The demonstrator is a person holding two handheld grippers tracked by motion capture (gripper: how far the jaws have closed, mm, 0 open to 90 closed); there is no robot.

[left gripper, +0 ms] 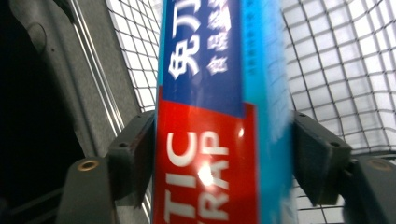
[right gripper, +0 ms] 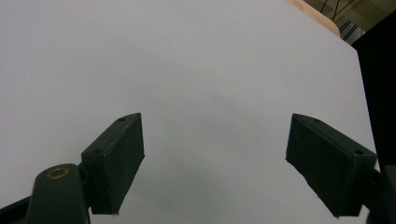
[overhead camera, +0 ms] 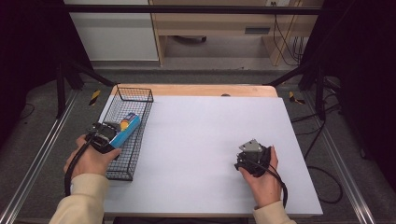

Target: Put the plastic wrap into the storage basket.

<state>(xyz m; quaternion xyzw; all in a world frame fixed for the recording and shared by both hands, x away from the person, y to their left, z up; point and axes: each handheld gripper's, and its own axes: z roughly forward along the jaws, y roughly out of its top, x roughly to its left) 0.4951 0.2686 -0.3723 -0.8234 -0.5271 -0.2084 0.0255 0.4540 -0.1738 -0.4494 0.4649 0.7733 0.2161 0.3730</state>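
A long blue and red plastic wrap box (overhead camera: 125, 129) (left gripper: 210, 112) is held over the black wire basket (overhead camera: 132, 100) at the table's left side. My left gripper (overhead camera: 108, 135) (left gripper: 219, 154) is shut on it, one black pad pressed against each long side. The basket's mesh (left gripper: 336, 70) lies behind the box in the left gripper view. My right gripper (overhead camera: 251, 158) (right gripper: 215, 163) rests on the white table sheet at the front right, open, with nothing between its pads (right gripper: 116, 158).
The white sheet (overhead camera: 205, 140) covers most of the wooden table (overhead camera: 196, 89). Metal frame rails (overhead camera: 37, 158) run along both sides. A cabinet and cables stand beyond the far edge.
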